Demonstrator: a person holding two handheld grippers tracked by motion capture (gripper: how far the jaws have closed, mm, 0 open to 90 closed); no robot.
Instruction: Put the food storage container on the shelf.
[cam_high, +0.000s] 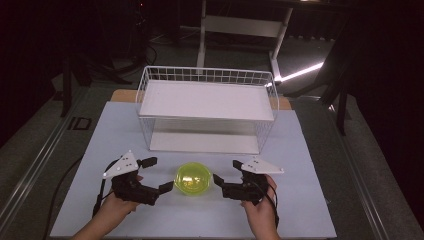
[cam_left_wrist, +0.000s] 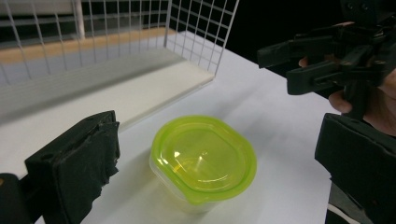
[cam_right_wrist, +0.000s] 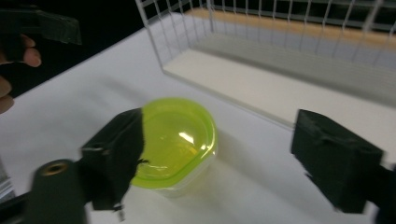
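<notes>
- Yellow-green lid on a clear plastic container (cam_high: 192, 179), which stands upright on the white counter (cam_high: 300, 150), at the near middle, between the two hand-held grippers and in front of the wire rack (cam_high: 207, 107).
- Left hand-held gripper (cam_high: 156, 175): jaws spread wide, aimed at the container from its left; apart from it, gripping nothing.
- Right hand-held gripper (cam_high: 226, 171): jaws likewise spread, aimed from the right; in the right gripper view one jaw overlaps the lid's edge, but whether it touches cannot be told.
- Wire rack: white, two levels, a shelf board on each; its open front faces the container and both levels look bare.
- Step in hand, as judged: the approach, both tools closing in on the container before any grasp.
- Next move, as judged: bring a jaw pair around the container's wall or rim, level with it, then close gently, since the clear wall may be slippery and the lid may pop.
</notes>
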